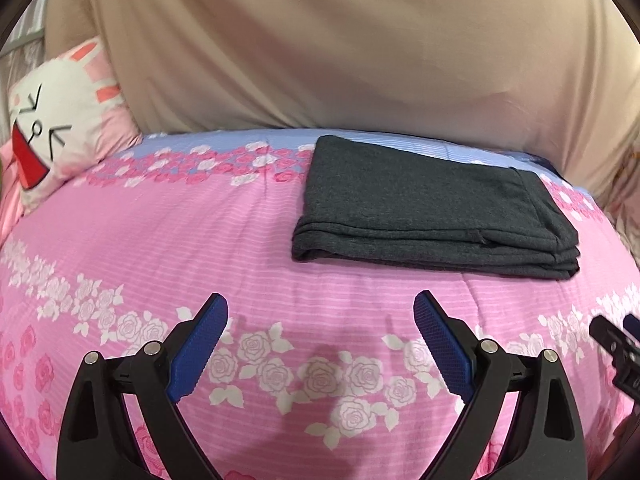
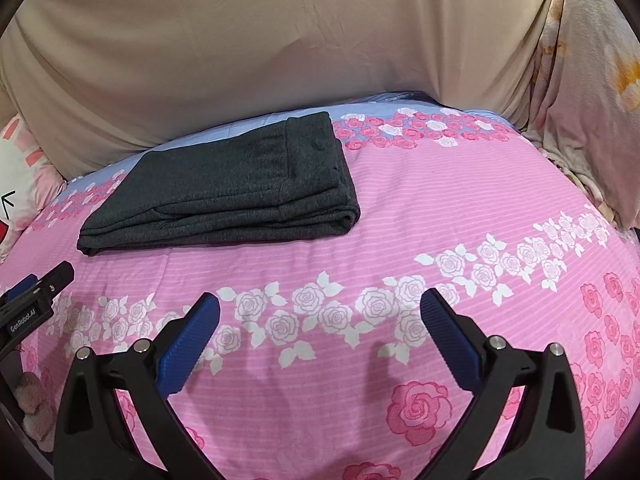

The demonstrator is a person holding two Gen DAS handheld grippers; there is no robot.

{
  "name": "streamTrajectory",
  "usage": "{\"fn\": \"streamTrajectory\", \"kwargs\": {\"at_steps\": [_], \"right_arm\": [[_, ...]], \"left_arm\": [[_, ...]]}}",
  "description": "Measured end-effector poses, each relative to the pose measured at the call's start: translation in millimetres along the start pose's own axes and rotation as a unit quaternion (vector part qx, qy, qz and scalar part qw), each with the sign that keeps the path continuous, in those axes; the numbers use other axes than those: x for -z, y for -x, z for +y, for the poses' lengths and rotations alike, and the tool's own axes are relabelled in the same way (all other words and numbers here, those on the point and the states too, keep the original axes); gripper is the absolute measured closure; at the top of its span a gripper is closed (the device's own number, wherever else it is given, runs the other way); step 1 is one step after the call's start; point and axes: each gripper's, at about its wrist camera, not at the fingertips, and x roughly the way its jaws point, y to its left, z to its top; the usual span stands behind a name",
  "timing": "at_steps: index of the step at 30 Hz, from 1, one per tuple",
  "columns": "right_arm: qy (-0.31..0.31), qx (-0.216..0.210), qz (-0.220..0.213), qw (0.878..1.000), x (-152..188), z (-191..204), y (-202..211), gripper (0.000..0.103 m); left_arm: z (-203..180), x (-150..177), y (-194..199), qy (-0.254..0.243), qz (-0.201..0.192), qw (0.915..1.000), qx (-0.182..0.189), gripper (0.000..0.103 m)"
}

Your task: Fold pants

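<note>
Pillow: rabbit-face cushion [image 1: 60, 124], white and pink with a red mouth, leans at the far left, well apart from the folded pants and touching the bedspread's left edge.
Bedspread: pink rose-print cover [image 1: 168, 240] with white and pink flower bands and a pale blue strip at its far edge; it bears the pants and lies under both grippers.
Left gripper: tongs [image 1: 320, 312] released, blue ribbed pads spread wide with nothing between them; they hover over the white rose band on the near side of the pants, apart from the cloth.
Pants: dark grey pants [image 1: 424, 200] lie folded into a flat, stacked rectangle on the far part of the bedspread, the layered edges facing the near side and a hem seam running down the right end. In the right wrist view the pants [image 2: 240, 188] sit left of centre, the far edge over the blue strip.
Right gripper: tongs [image 2: 320, 312] released too, pads wide apart and empty, over the rose band, near side and right of the pants, not touching them.
Backdrop: beige sheet [image 2: 240, 48] hangs behind the pants along the far edge.
Curtain: pale floral cloth [image 2: 592, 92] hangs far right of the pants.
</note>
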Motion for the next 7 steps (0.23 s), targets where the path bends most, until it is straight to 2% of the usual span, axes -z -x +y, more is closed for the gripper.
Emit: {"fn": "streamTrajectory", "kwargs": {"at_steps": [4,7], "right_arm": [[-0.008,0.0,-0.003,1.0,2,-2,2,0.005],[-0.007,0.0,0.002,1.0,2,-1,1,0.005]], "left_arm": [[-14,2,0,-0.043,0.004,0.999,0.012,0.012],[-16,2,-2,-0.046,0.009,0.9988,0.012,0.012]]}}
